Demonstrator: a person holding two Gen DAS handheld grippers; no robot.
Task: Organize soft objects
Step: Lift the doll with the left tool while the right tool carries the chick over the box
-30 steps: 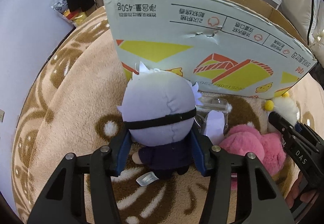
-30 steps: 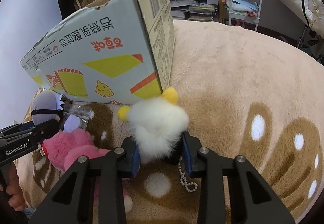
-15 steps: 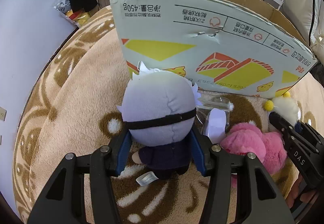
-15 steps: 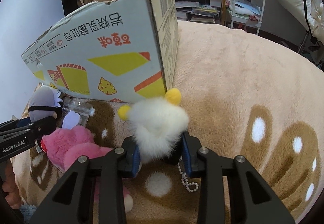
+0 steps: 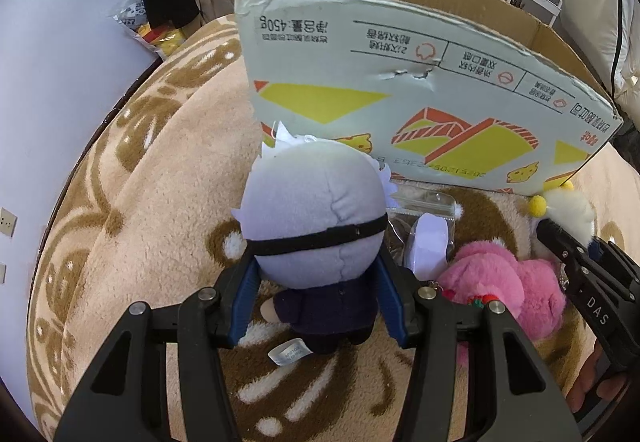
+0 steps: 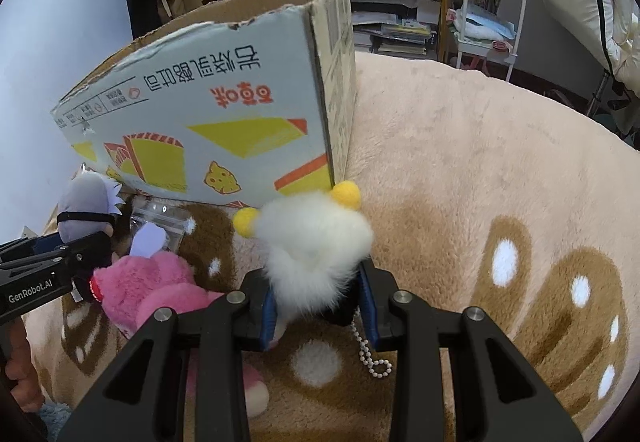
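My left gripper (image 5: 316, 306) is shut on a grey-haired doll (image 5: 316, 218) with a black blindfold and dark clothes, held above the blanket. My right gripper (image 6: 318, 306) is shut on a white fluffy plush (image 6: 316, 246) with yellow pompoms and a bead chain. An open cardboard box (image 5: 420, 94) stands just beyond both; it also shows in the right wrist view (image 6: 224, 122). A pink plush (image 5: 504, 290) lies on the blanket between the grippers, and shows in the right wrist view (image 6: 148, 290).
A clear zip bag (image 5: 424, 226) with a pale item lies by the box's foot. The tan patterned blanket (image 6: 500, 202) covers the surface. A purple wall (image 5: 48, 82) is at left; shelves and a white cart (image 6: 488, 10) stand behind.
Both grippers have risen a little with their plush toys; the box's open top shows more. The grips are unchanged.
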